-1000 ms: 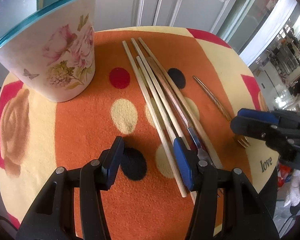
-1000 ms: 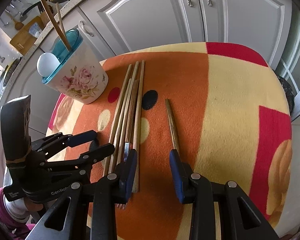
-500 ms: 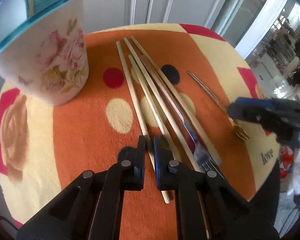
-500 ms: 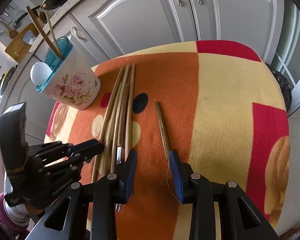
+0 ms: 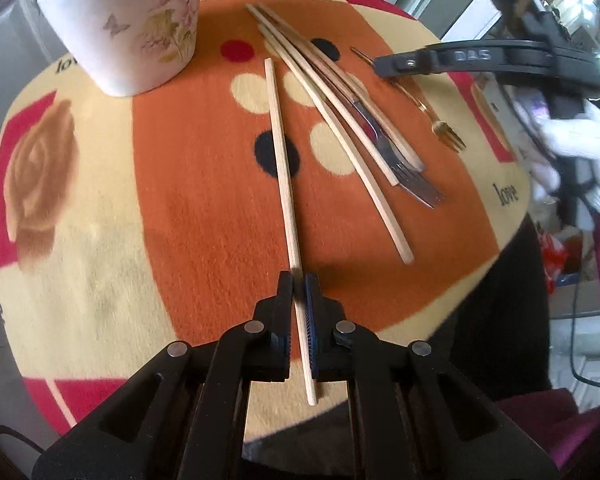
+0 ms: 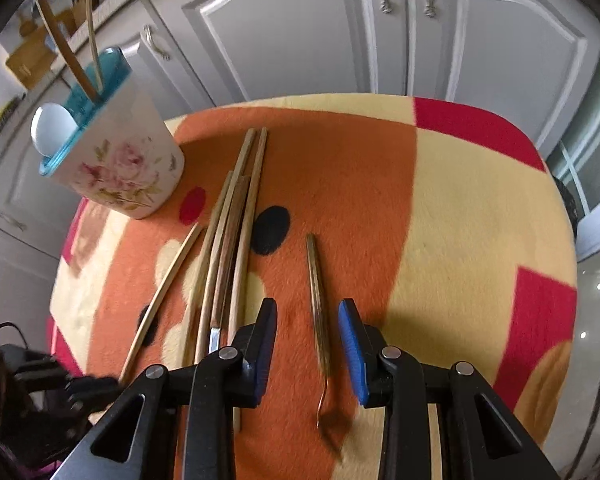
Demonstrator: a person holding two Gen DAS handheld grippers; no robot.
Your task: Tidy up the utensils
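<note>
The left gripper (image 5: 299, 292), at the bottom centre of the left wrist view, is clamping a single chopstick (image 5: 281, 152) with its jaws pressed nearly together; the stick's near end is sticking out below the pads, and its far end is reaching up toward the flowered utensil holder (image 5: 140, 20) in the upper left of the frame. This chopstick is lying apart from the others, with bare orange cloth on both sides of it.

The remaining chopsticks (image 5: 328, 92) are lying in a fan right of centre, with a silver fork (image 5: 396, 160) among them, its tines pointing to the lower right. A small gold fork (image 5: 440, 120) is lying farther right, near the edge of the table (image 5: 80, 280), which is curving away at the lower right.

In the right wrist view, the right gripper (image 6: 307, 344) is sitting at the bottom centre with its jaws partly open. The gold fork (image 6: 316, 300) is lying between them, and neither pad is touching it. To the right, the yellow and red cloth is lying open all the way to the table's (image 6: 480, 220) rim. The holder (image 6: 116, 164) is standing in the upper left, close to the far edge, with two sticks rising from it.
</note>
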